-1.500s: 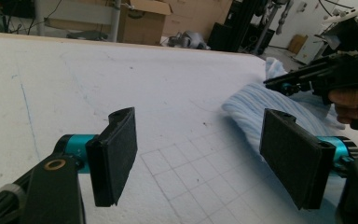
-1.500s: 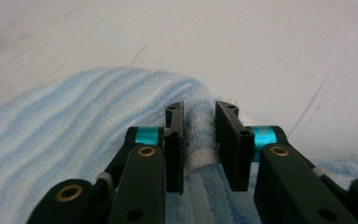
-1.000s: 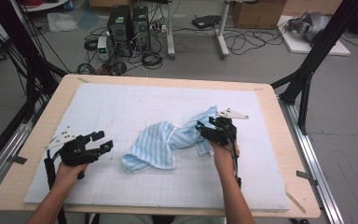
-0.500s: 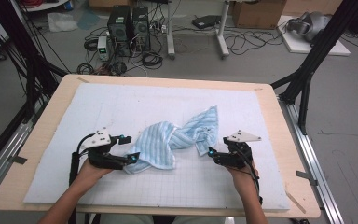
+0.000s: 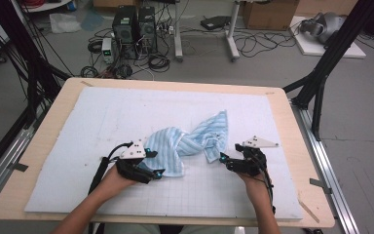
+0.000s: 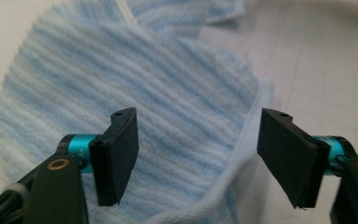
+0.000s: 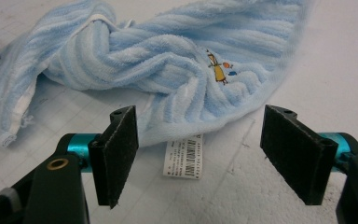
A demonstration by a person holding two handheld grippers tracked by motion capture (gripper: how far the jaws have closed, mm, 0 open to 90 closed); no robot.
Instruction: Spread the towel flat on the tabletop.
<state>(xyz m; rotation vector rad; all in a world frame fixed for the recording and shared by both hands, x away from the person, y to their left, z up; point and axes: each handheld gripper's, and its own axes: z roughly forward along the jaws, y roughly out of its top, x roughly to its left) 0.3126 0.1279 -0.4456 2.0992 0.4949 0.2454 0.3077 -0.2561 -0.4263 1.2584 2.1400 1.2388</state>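
Change since earlier frames: both grippers are nearer the person's edge of the table; the left gripper [image 5: 143, 168] has closed in on the towel's near-left end, and the right gripper [image 5: 233, 163] has drawn back off the cloth to its near-right side.
Towel position: blue striped towel [image 5: 190, 141] lies twisted and bunched near the middle of the mat, running from near-left to far-right.
Left gripper state: jaws spread wide, straddling the towel's hemmed edge [image 6: 242, 149]; nothing pinched.
Right gripper state: released, jaws apart, just short of the towel's edge where the care label [image 7: 184, 156] pokes out.
Done: little, by my judgement; the cloth remains crumpled, no corner held.
Left to do: likely grip two edges, untwist and spread the towel flat.
Surface: white gridded mat [image 5: 102, 112] on a wooden table [image 5: 297, 126].
Room: grey floor beyond, with computer towers [image 5: 136, 24], loose cables [image 5: 253, 44], cardboard boxes and black frame struts [image 5: 328, 58].
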